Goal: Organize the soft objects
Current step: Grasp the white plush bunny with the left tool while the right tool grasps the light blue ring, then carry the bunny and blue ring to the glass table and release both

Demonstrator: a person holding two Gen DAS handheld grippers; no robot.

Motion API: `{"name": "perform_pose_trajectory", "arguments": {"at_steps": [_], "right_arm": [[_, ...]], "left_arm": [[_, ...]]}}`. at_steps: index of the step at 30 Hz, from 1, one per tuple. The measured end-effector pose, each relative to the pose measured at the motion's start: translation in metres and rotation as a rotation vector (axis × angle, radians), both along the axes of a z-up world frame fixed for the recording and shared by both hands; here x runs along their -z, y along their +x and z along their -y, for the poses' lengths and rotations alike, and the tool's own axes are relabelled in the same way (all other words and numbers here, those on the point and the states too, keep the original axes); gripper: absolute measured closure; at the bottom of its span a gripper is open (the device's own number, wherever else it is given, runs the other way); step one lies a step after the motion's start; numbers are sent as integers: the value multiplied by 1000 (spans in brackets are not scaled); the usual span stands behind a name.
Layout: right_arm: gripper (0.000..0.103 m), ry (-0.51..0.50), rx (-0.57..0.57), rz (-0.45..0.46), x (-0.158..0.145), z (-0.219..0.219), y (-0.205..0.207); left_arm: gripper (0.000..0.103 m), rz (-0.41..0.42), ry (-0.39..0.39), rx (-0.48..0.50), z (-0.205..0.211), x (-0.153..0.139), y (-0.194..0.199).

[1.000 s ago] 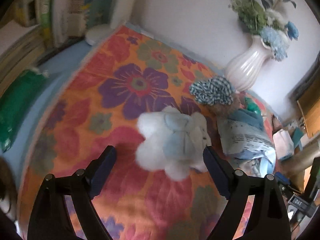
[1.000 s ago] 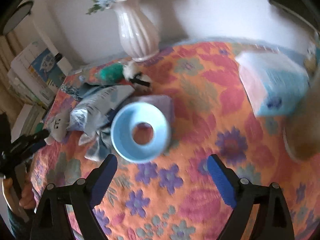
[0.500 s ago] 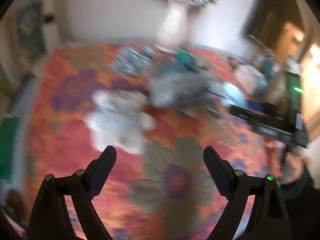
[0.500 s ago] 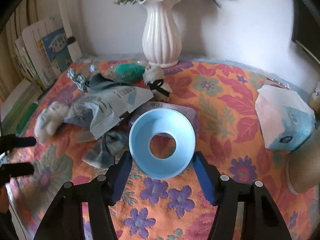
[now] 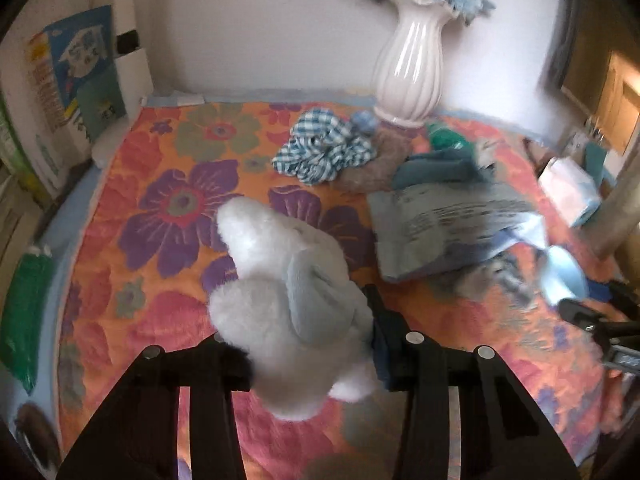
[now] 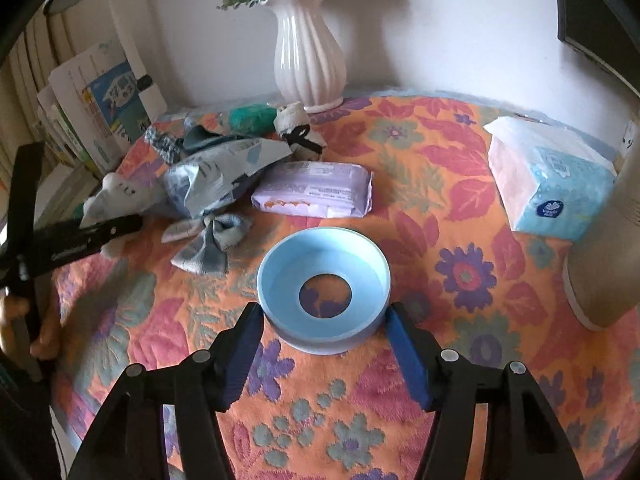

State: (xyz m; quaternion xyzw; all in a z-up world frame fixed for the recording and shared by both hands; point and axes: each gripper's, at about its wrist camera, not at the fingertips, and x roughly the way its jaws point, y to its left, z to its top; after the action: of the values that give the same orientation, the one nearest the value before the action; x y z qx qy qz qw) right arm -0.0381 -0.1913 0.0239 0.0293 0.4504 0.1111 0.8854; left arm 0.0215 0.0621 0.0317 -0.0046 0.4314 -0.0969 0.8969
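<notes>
Left gripper (image 5: 298, 350) fingers clamp white plush toy (image 5: 284, 300); right gripper (image 6: 325, 350) fingers pinch blue ring bowl (image 6: 324, 290) before white vase (image 6: 309, 46).

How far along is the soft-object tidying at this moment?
Early. Nothing looks sorted yet. In hand: the left gripper is shut on the white plush toy; the right gripper is shut on the blue ring. Left: checked cloth, grey bow, green toy.

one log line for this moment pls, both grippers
left gripper: shut on white plush toy, above floral cloth | right gripper: shut on blue ring | white vase at back
</notes>
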Motion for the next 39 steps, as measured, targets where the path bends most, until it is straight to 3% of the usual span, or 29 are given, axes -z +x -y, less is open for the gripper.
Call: {"name": "perform_pose_trajectory", "arguments": {"at_steps": [6, 10, 12, 16, 39], "right_arm": [[36, -89, 12, 5, 0, -12, 3], [32, -151, 12, 17, 1, -24, 9], [37, -169, 11, 21, 3, -26, 9], [39, -153, 18, 36, 1, -24, 4], [38, -184, 2, 30, 3, -33, -3]], "left_arm": [[64, 81, -82, 7, 19, -16, -41], [64, 112, -118, 27, 40, -3, -49], [64, 109, -35, 19, 52, -1, -46], [62, 133, 1, 72, 63, -1, -50], [61, 109, -27, 81, 58, 1, -49]]}}
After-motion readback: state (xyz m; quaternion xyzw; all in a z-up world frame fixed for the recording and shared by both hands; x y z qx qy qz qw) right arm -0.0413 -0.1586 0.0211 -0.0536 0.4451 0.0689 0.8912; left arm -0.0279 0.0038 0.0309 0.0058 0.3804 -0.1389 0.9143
